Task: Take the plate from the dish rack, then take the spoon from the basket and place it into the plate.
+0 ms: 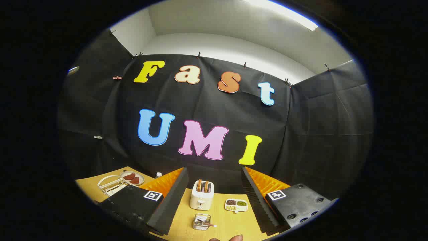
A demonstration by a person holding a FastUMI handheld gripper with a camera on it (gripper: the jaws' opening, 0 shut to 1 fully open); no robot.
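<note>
My gripper (pixel 214 170) stands open above the wooden table (pixel 222 217), nothing between its fingers. A small see-through basket (pixel 202 221) sits on the table low between the fingers. In it lies the spoon (pixel 206 223), its pale handle sticking out to the right. Off beyond the left finger (pixel 170 201) stands a white wire dish rack (pixel 112 185). The round plate (pixel 132 178), pale with red shapes on it, rests at the rack's far end. Whether the plate leans or lies flat I cannot tell.
A white toaster (pixel 201 195) with two slices in it stands between the fingers, beyond the basket. Right of it lies a small divided dish (pixel 236 205) of beans. A little white-capped bottle (pixel 158 174) stands behind the plate. A person's fingertips (pixel 230 238) show at the table's near edge.
</note>
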